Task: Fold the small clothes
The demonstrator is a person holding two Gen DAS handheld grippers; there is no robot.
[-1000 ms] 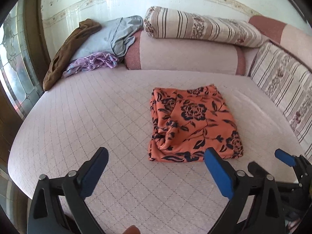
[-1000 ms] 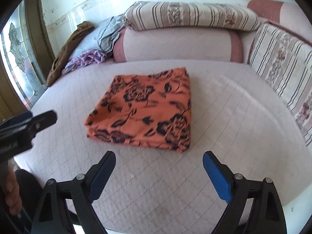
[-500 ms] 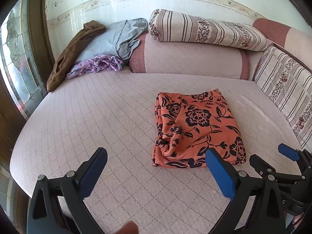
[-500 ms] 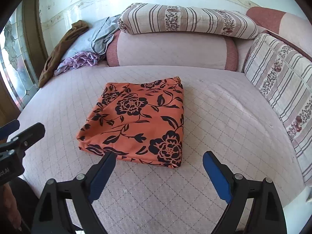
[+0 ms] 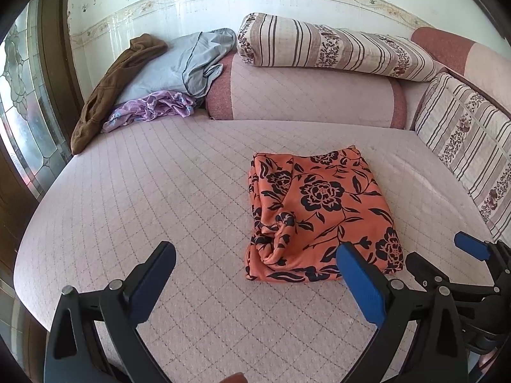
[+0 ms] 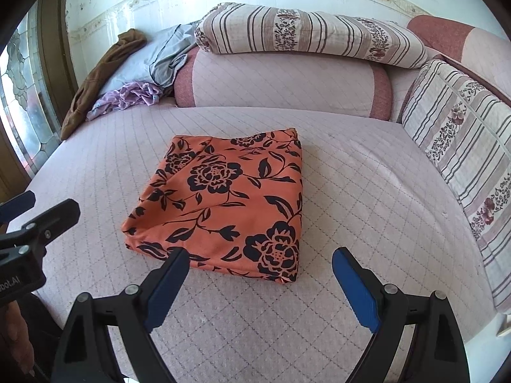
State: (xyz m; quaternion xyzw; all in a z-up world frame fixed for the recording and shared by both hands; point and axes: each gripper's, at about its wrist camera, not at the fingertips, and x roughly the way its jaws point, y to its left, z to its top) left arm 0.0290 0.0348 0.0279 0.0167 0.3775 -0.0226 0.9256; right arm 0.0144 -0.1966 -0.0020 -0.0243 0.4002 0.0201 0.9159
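An orange cloth with black flowers (image 5: 316,214) lies folded into a rough rectangle on the pink quilted bed (image 5: 159,191); its left edge is bunched. It also shows in the right wrist view (image 6: 226,204). My left gripper (image 5: 255,282) is open and empty, above the bed in front of the cloth's near left corner. My right gripper (image 6: 258,284) is open and empty, just in front of the cloth's near edge. The right gripper also shows at the right edge of the left wrist view (image 5: 460,271).
A heap of unfolded clothes lies at the back left: brown (image 5: 111,86), grey-blue (image 5: 179,63) and purple (image 5: 150,110). A pink bolster (image 5: 306,95) with a striped rolled quilt (image 5: 335,48) lines the back. Striped cushions (image 5: 466,146) line the right. A glazed door (image 5: 19,102) stands left.
Both grippers have drawn back and risen a little from the cloth, so it looks farther and smaller. The cloth has not moved. Both grippers stay open.
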